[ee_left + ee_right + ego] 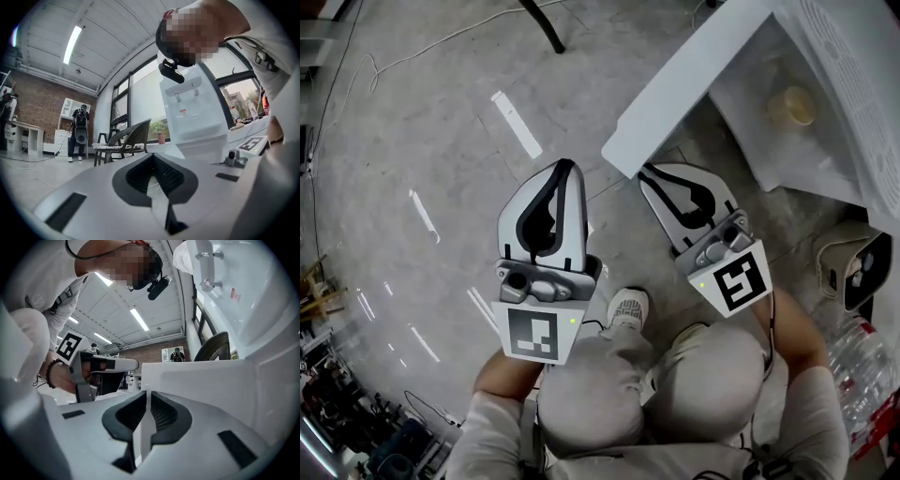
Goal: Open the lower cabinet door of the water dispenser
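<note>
The white water dispenser (844,56) stands at the upper right in the head view, and its lower cabinet door (684,89) stands swung out over the floor. My right gripper (649,171) reaches the door's free edge. In the right gripper view the door (201,380) fills the middle, with its thin edge pinched in the narrow gap of my right gripper (145,395). My left gripper (565,169) hovers over bare floor to the left of the door, shut and holding nothing. The left gripper view has the dispenser (192,117) ahead on the right.
Inside the open cabinet sits a pale round object (792,105). A small beige appliance (853,272) and clear water bottles (862,361) stand on the floor at the right. My shoe (626,307) is below the grippers. A wicker chair (124,140) and a standing person (79,129) are far off.
</note>
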{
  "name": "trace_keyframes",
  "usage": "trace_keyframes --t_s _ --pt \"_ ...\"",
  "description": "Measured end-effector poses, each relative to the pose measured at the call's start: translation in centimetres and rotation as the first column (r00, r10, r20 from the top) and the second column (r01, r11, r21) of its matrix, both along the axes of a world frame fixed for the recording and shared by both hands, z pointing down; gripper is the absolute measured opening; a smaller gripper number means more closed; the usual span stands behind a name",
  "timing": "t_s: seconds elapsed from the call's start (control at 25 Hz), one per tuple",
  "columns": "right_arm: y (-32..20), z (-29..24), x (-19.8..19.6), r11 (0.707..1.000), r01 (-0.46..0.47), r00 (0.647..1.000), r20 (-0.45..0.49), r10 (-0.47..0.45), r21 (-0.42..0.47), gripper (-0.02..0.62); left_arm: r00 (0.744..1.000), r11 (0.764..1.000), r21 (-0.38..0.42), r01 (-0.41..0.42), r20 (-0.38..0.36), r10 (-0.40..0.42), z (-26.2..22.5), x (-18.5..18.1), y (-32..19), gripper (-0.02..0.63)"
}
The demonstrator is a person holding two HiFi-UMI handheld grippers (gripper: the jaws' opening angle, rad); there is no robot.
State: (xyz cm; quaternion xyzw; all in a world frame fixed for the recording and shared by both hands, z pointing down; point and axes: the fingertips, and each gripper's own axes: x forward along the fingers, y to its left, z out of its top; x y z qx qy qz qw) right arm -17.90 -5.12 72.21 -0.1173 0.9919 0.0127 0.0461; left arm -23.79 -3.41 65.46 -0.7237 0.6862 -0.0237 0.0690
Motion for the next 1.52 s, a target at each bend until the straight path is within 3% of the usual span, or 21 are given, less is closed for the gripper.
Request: trace_keyframes --t_s 0.92,1.52 --pt "-3.0 -0.1 -7.2 0.999 -0.016 0.999 0.038 0.018 -0.036 0.038 0.988 0.989 -0.032 0.146 -0.049 -0.147 4.5 -3.5 -1.4 0.006" --pt "-4.4 -0.1 -10.0 0.999 -0.031 0.999 0.022 0.031 -0.024 0.038 0.983 0.985 -0.031 0.171 -0.063 -0.172 4.5 -4.6 -1.8 0.006"
